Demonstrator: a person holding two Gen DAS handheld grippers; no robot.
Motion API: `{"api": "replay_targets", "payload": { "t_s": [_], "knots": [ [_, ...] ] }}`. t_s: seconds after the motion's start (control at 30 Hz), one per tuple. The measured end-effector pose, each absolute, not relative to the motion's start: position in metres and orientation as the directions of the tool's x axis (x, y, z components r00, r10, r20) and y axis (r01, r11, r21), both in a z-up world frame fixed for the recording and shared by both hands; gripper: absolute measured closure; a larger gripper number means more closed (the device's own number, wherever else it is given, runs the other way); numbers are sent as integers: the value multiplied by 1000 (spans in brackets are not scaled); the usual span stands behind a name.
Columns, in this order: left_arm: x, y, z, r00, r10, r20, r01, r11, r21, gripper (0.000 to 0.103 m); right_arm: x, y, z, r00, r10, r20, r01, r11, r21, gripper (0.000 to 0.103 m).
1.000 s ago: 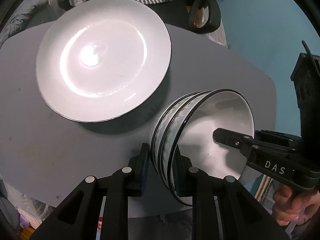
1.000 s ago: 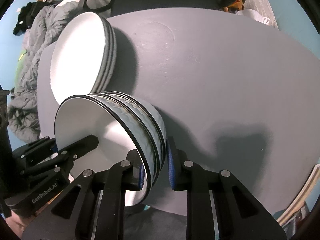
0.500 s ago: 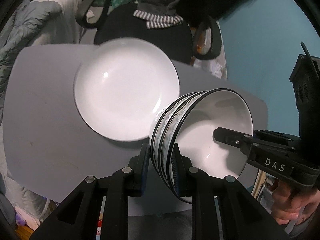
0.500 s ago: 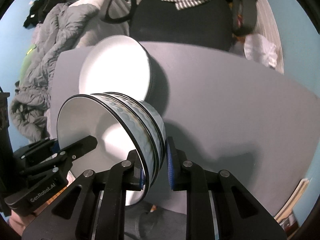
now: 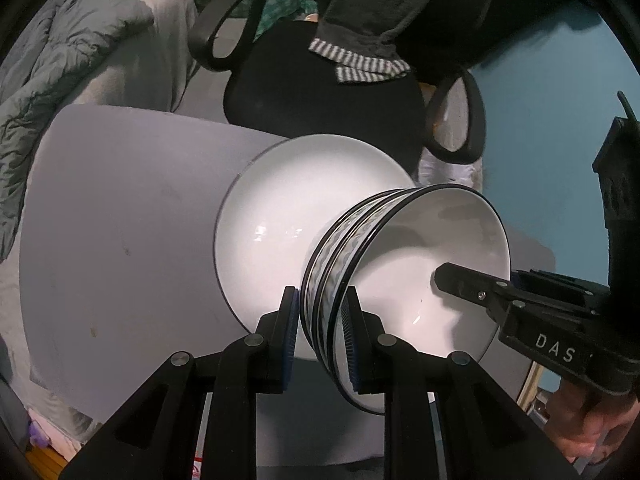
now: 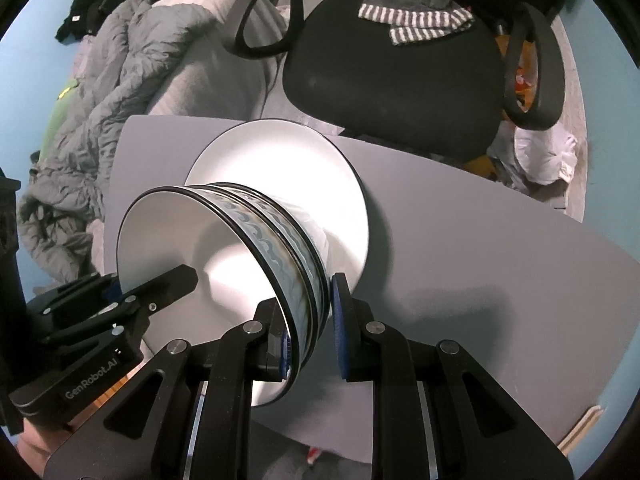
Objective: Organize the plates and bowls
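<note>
While a grey table (image 5: 120, 240) fills most of both wrist views, a black office chair (image 6: 392, 80) stands past its far edge at about twelve o'clock, a dark garment with a striped cuff (image 6: 416, 20) draped over its seat; a rumpled grey quilt (image 6: 120, 92) lies off the table toward ten o'clock. On the table rests a stack of white plates (image 5: 288, 208), seen as a single bright disc with a thin dark rim, and in both views it lies just behind the held crockery; whether the two touch cannot be told. Held over the near side of the table is a nest of three bowls (image 5: 420, 280), white inside with black rims and a blue wave band outside, tipped on its side in each view. The left gripper (image 5: 322, 336) is clamped on the bowls' rims at six o'clock of the left view, one finger inside the top bowl and the other against the outer wall. The right gripper (image 6: 308, 328) pinches the opposite side of the same rims at six o'clock of its own view, likewise one finger in and one out. Each view also shows the other tool reaching into the bowl's mouth, with a hand (image 5: 592, 424) at four o'clock in the left view
</note>
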State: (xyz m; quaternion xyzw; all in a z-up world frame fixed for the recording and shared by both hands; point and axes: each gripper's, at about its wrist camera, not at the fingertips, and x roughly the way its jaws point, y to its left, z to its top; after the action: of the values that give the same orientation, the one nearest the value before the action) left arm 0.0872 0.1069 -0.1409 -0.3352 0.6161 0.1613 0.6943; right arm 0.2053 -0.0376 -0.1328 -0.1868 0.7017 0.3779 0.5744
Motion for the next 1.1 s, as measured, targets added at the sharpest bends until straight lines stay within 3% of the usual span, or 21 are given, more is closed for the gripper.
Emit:
{"api": "replay_targets", "payload": {
  "t_s": [0.5,0.63,0.7,0.83,0.9,1.1],
  "knots": [
    [92,128,-158,175,-201,-964,-616,741,-267,83,205,-13,-150,-267,119,-956,-690,669,276,85],
    [90,129,-159,181,-223,-958,-607,741,-287,81,202,-12,-150,-262,121,-957,-694,666,274,80],
    [85,133,-158,189,-230,-955,-629,718,-298,77,201,-12,-150,-249,116,-962,-693,673,260,76],
    [76,139,-150,202,-176,-963,-648,713,-266,58,199,-16,-139,-150,120,-981,-707,681,191,53],
    [72,139,-142,214,-158,-964,-650,714,-261,56,199,-21,-130,-90,126,-988,-708,690,152,46],
    [62,132,-103,257,-65,-964,-632,743,-219,44,197,-34,-92,-1,183,-983,-705,697,130,41]
  ]
}}
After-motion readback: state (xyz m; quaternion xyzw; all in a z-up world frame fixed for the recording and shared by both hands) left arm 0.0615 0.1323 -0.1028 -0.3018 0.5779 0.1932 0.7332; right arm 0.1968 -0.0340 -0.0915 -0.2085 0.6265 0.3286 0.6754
